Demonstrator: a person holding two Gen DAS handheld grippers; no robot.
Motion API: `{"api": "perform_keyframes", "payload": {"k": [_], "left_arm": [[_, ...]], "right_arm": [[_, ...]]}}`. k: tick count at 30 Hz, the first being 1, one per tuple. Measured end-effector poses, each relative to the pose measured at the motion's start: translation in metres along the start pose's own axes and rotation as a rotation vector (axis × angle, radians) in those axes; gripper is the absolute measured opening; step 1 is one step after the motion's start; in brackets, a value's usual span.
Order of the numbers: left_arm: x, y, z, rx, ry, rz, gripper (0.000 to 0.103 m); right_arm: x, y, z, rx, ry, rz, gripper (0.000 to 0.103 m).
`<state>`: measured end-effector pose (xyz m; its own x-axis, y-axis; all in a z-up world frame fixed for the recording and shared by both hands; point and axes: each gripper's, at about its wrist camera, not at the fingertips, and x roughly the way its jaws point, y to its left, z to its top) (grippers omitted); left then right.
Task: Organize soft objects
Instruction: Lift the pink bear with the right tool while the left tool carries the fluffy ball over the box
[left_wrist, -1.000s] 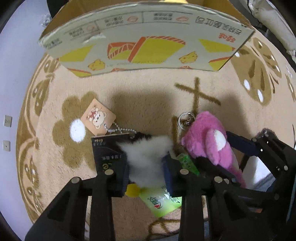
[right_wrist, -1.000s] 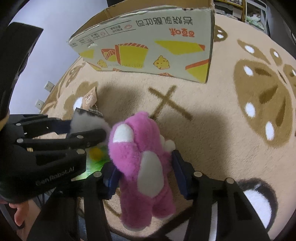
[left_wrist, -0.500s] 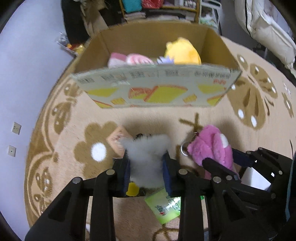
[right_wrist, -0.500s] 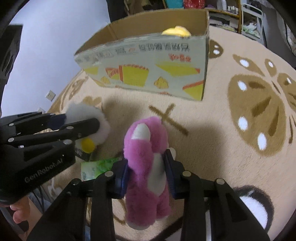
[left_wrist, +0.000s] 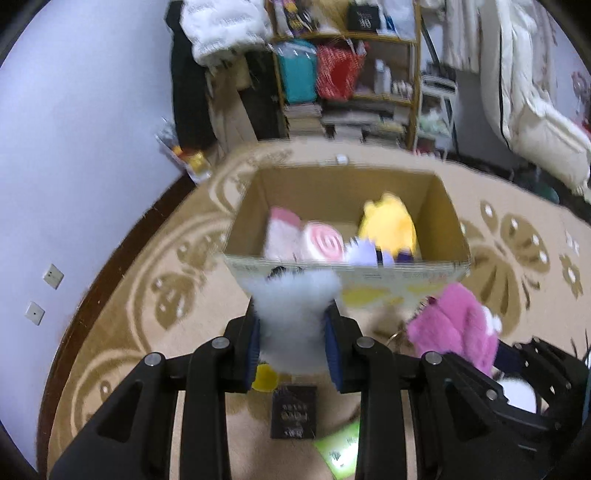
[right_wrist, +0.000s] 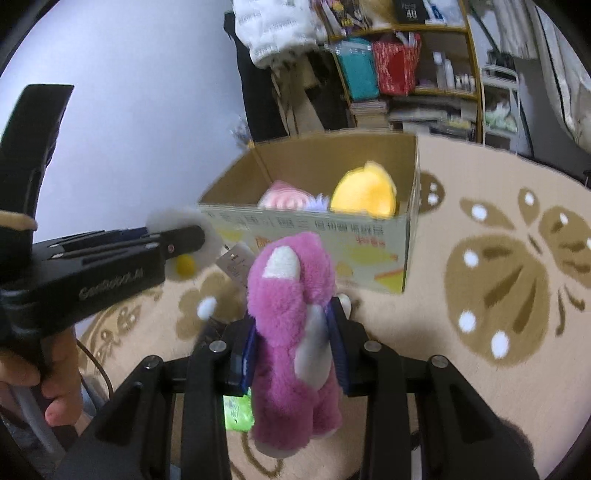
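Left gripper (left_wrist: 293, 339), black with blue pads, clamped on a fluffy white plush toy (left_wrist: 295, 306) with a yellow foot, held up off the floor just in front of an open cardboard box (left_wrist: 439, 206). Right gripper (right_wrist: 295, 347) clenched around the waist of a magenta plush bear (right_wrist: 291, 317) with white patches, upright, likewise in the air before the box. Inside the box: a yellow plush (left_wrist: 389, 225), a pink swirl-patterned plush (left_wrist: 321, 242) and a pale purple one (left_wrist: 362, 253). Below on the tan flower-patterned carpet (right_wrist: 498, 280): a small black card (left_wrist: 293, 411) and a green packet (left_wrist: 341, 448). Person's hand (right_wrist: 55, 365) wrapped around the left gripper's handle. Cluttered shelf (left_wrist: 347, 66) against the far wall.
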<state>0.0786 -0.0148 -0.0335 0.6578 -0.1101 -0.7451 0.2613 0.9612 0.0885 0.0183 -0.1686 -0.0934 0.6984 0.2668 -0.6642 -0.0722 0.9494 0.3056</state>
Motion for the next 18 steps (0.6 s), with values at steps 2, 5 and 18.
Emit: {"api": "perform_keyframes", "payload": {"k": [2,5,18], "left_arm": [[-0.005,0.007,0.007,-0.026,-0.035,0.000,0.028],[-0.011,0.014,0.017,-0.045,-0.091,0.000,0.028],[-0.005,0.015,0.049,-0.029,-0.240,-0.003,0.029]], "right_arm": [[-0.007,0.003,0.005,-0.001,-0.037,0.001,0.036],[-0.013,0.002,0.013,0.002,-0.088,0.005,0.036],[-0.012,0.002,0.047,-0.041,-0.219,0.007,0.036]]}}
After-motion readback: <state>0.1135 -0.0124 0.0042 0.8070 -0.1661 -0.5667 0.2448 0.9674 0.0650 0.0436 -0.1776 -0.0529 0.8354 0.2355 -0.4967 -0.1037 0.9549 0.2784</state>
